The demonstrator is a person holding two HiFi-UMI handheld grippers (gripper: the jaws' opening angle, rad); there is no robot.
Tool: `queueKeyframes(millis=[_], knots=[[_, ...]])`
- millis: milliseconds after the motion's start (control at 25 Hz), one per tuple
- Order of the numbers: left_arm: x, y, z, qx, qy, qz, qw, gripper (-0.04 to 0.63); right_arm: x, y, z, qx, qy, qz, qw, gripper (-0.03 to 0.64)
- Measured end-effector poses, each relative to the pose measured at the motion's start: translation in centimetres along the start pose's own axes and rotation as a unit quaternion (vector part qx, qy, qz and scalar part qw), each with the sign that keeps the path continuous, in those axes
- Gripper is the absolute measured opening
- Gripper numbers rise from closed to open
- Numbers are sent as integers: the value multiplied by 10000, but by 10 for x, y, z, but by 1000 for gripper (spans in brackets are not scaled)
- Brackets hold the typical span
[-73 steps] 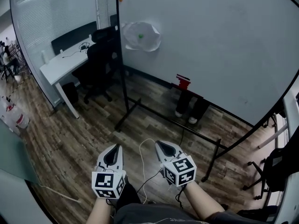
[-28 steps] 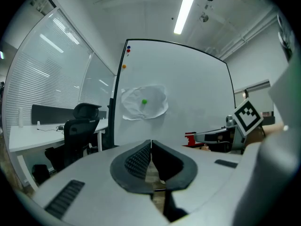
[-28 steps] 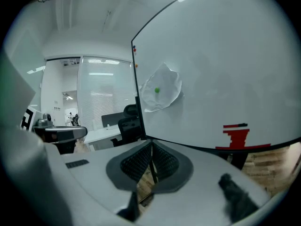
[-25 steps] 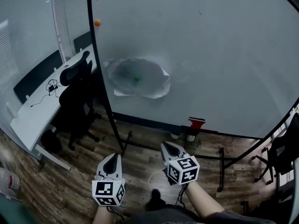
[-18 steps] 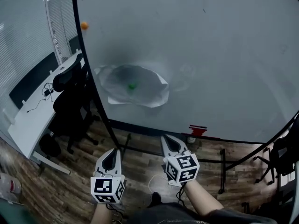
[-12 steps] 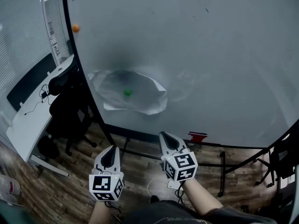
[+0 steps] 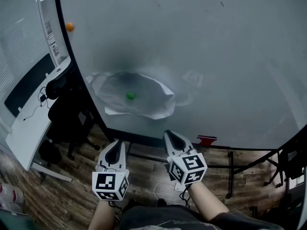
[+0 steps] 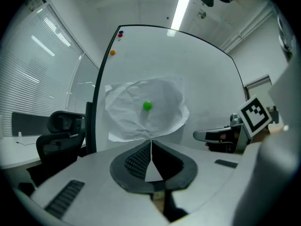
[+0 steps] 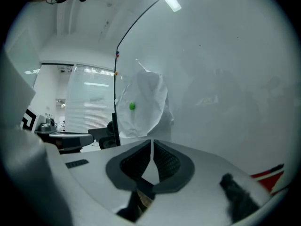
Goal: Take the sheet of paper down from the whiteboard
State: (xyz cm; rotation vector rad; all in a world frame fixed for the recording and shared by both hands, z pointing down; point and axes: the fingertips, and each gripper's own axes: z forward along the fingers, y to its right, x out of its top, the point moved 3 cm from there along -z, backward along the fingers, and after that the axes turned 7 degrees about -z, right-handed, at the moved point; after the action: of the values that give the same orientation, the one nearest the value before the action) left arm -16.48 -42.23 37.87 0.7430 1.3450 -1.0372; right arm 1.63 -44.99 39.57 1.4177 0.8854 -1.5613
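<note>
Both grippers and the person carrying them had drawn closer to the whiteboard [image 7: 216, 56] than a few seconds earlier, so the sheet of paper [image 7: 148, 99] now filled more of the head view. Far left, an orange magnet [image 7: 70, 27] sat near the board's frame, with an office chair [image 7: 62, 114] behind it. The left gripper [image 7: 116, 145] had its jaws pressed together on nothing. Its own view put the crumpled sheet straight ahead and above the jaw line, the green magnet [image 7: 130, 96] pinning it near its middle. The sheet lay wider than tall, its lower edge loose and curling off the board. The right gripper [image 7: 169, 135] was likewise pinched shut and empty. From its view the sheet stood up and to the left of the jaws, seen at a slant. To my eye the left one was squarer to the paper, the right one nearer its lower right corner, and neither touched it yet.
</note>
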Motion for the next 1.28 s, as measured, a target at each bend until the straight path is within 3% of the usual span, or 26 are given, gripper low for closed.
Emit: queueKeyframes(millis=[240, 520, 720, 1000, 1280], knots=[[2, -22, 24, -499, -171, 60, 9986, 18, 6, 1, 11, -493, -9, 161, 9987, 26], [28, -32, 53, -1011, 7, 285, 9945, 18, 24, 4, 25, -1070, 243, 426, 9931, 29], [39, -33, 66, -1262, 91, 411, 9911, 20, 25, 8, 34, -1348, 320, 808, 9871, 97], [53, -29, 82, -1602, 171, 464, 9858, 20, 32, 10, 39, -1540, 346, 692, 9850, 94], [68, -23, 94, -1644, 341, 532, 9844, 21, 34, 10, 39, -1516, 402, 731, 9849, 37]])
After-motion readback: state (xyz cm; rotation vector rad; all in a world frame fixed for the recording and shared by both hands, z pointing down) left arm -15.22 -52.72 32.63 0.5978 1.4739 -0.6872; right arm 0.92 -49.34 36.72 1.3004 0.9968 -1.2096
